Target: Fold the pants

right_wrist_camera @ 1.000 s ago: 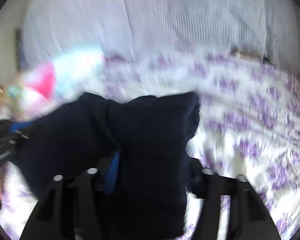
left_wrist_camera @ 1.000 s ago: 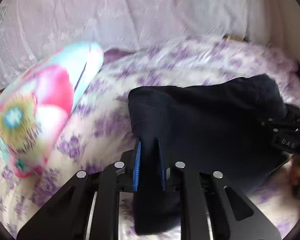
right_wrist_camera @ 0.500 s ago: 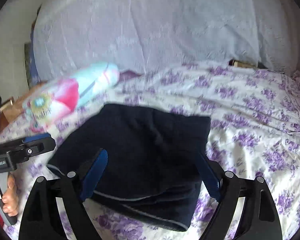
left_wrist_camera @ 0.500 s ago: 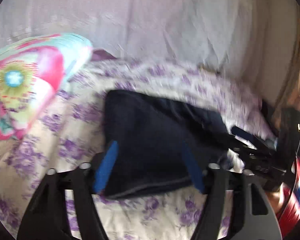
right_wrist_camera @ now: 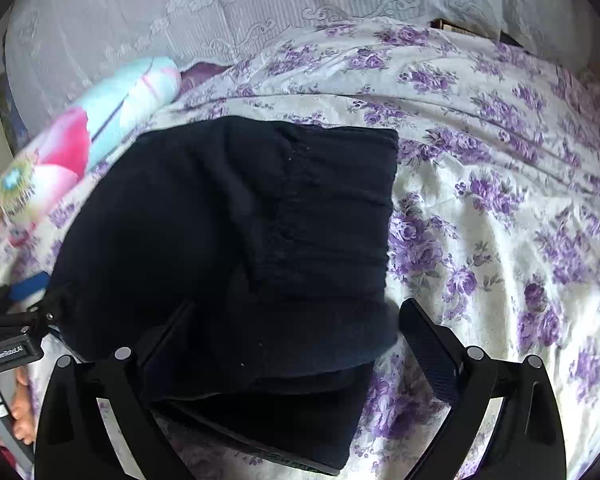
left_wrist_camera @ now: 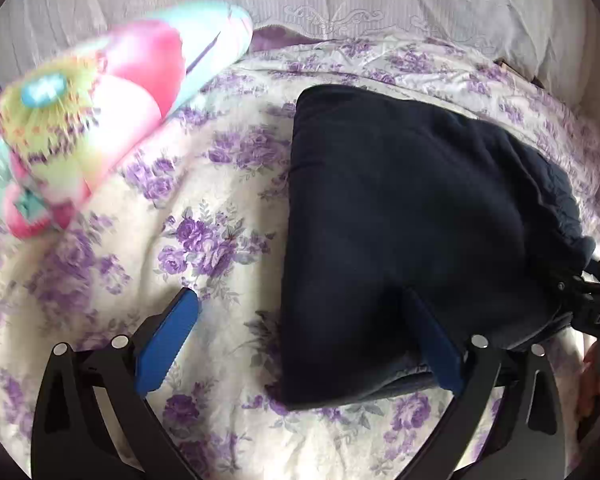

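Dark navy pants (left_wrist_camera: 412, 216) lay folded in compact thick stack on floral bedspread (left_wrist_camera: 204, 240); left gripper (left_wrist_camera: 300, 336) and right gripper (right_wrist_camera: 296, 344) jaws had just opened wide, gripping nothing; stack's near edge sat between pads.

Bedspread (left_wrist_camera: 204, 236), cream with purple rose print, creased, covering the bed. Pillow (left_wrist_camera: 100, 120), bright pink, turquoise and yellow-green flower pattern, lying on the bedspread at the left, partly blurred. White embroidered fabric (right_wrist_camera: 228, 12) with scroll motifs, along the head of the bed. Purple cloth (right_wrist_camera: 200, 74), a small patch beside the pillow's end.
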Demonstrator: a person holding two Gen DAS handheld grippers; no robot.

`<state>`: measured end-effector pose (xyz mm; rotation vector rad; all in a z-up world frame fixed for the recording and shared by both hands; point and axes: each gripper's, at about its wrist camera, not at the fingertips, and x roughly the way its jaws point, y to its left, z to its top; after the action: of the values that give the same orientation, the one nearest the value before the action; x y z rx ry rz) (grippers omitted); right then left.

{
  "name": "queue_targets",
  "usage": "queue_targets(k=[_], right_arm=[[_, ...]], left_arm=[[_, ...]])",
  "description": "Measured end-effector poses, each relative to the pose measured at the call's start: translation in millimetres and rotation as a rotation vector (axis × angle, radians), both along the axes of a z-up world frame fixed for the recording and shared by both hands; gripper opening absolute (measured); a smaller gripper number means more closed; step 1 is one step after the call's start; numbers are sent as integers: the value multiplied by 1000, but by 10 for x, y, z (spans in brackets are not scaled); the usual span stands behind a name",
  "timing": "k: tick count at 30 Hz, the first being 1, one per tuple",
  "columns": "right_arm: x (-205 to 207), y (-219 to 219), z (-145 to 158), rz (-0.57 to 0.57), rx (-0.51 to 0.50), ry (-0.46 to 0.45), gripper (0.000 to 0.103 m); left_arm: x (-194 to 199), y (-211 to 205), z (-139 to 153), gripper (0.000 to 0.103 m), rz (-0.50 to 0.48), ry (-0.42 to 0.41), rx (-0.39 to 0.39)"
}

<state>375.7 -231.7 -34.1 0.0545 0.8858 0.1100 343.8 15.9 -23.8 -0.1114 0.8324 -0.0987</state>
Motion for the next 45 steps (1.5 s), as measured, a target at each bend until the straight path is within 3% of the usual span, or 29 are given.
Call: queue_targets(k=[1,3,6,8,11,14,18,22,29,34,40,45], right_arm=[[-12,-21,-2,-4,10,1,100],[-53,4,21,-15,-16,-14,100],[-169,65,88,-42,-72,-62,100],[-298,78,144,-73,-94,-105,100],[-476,48,142,-103,-83,-119,100],[-626,-6,154,-135,-42,-111,100],[-871,-70,122,-191,6,-55,100],[-1231,-61,134,-212,70,-63,100],[-1886,173,434,-182,22,-308,100],[-1842,261,469,-140,5,-320,100],[-1797,327,480,-118,21,-337,100],[-1826,427,573,-193,-104,-422,100]], left_arm=[[-29,52,9,99,0,-10,-36],[-60,51,10,99,6,-3,-34],[-285,-76,123,98,12,-85,65],[-554,-221,237,98,-9,-183,162],[-893,-410,317,98,-18,-283,302],[-1131,-512,351,98,-28,-314,368],[-1433,-470,380,98,-6,-305,348],[-1754,-387,419,98,29,-302,292],[-2085,-455,469,98,51,-326,295],[-2046,-510,439,98,43,-321,322],[-1936,-487,420,98,-3,-292,271],[-1789,-454,433,98,46,-305,289]])
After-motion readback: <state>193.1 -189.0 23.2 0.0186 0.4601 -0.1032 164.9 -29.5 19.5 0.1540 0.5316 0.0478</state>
